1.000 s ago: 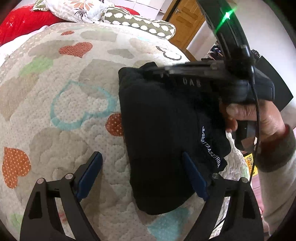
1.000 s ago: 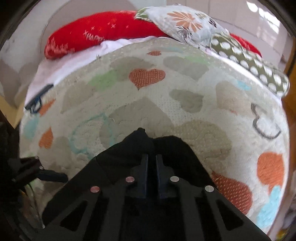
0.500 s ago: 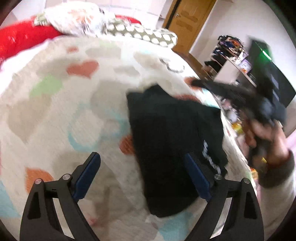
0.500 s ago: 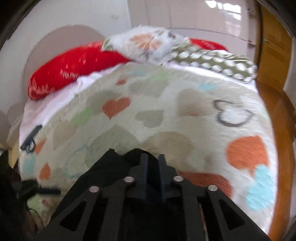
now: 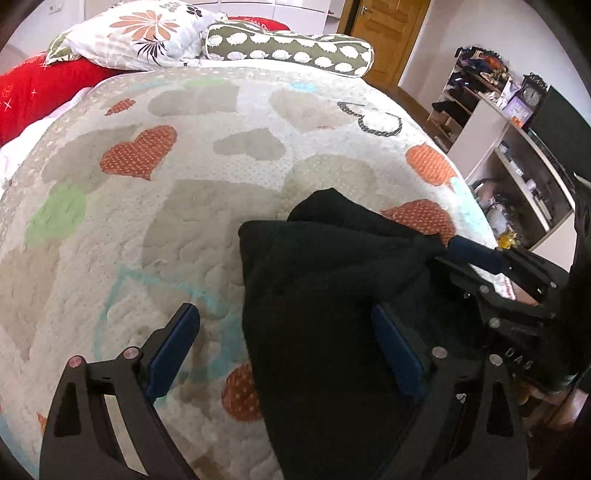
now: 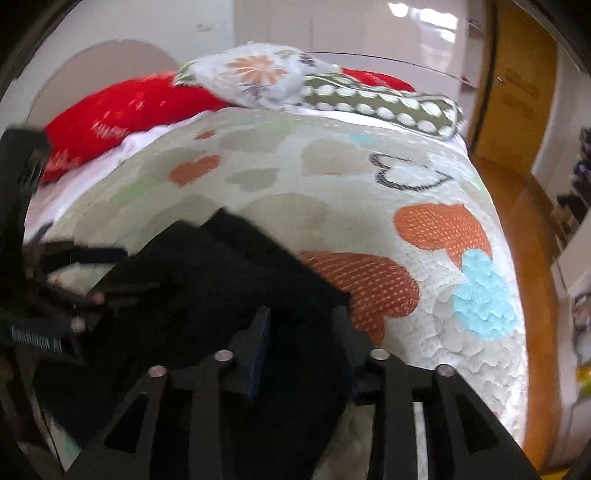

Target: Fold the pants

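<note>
Folded black pants lie on the heart-patterned quilt. My left gripper hovers over their near left edge, its jaws wide and still opening; one blue pad is over the quilt, the other over the cloth, and neither presses. In the right wrist view, my right gripper sits at the right edge of the pants. Its jaws are opening, with black cloth lying loose between the pads. In the left wrist view the right gripper comes in from the right, touching the fold's far right corner.
Red, floral and spotted pillows line the head of the bed. A wooden door and cluttered shelves stand beyond the bed's right edge. A hand holds the right gripper's handle at the lower right.
The right gripper's jaws, earlier shut on the pants' corner, have parted. It swung from across the top of the pants to their right side. The left gripper shifted across the bed.
</note>
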Available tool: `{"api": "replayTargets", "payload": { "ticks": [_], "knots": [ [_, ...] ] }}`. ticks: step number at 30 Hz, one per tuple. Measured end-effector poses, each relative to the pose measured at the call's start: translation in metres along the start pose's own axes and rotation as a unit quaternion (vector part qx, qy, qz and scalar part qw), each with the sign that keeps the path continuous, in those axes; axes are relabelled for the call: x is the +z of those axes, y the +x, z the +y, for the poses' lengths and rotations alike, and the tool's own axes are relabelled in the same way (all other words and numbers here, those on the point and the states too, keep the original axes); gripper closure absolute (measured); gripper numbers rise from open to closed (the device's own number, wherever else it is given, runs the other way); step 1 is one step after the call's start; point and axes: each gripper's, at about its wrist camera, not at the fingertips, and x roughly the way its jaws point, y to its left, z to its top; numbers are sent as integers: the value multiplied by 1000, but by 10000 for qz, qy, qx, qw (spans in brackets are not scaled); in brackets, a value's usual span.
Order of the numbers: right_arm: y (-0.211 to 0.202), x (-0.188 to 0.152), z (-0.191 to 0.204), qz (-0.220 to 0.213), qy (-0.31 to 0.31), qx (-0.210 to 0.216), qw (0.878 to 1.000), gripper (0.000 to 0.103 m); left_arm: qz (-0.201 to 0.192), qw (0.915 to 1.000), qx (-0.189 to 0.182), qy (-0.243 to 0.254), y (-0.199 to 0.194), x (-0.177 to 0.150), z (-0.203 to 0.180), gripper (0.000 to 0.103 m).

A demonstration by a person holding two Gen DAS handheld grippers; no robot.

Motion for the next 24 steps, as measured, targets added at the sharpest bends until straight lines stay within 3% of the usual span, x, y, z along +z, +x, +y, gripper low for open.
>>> {"api": "replayTargets", "payload": {
  "ticks": [3, 7, 15, 20, 24],
  "knots": [
    [1, 0, -17, 5, 419, 360, 9985, 60, 1, 9999, -92, -47, -6, 0, 5, 8],
    [-26, -2, -23, -155, 645, 466, 9967, 55, -113, 9998, -152, -98, -30, -7, 9, 8],
    [-84, -23, 14, -284, 238, 681, 9970, 56, -297, 9994, -197, 15, -63, -35, 0, 8],
    [-79, -46, 35, -69, 100, 782, 9969, 58, -217, 9997, -76, 12, -56, -52, -7, 8],
    [-62, -67, 35, 200, 76, 540, 9983, 61, -212, 9997, -120, -46, -49, -58, -10, 7]
  ]
}}
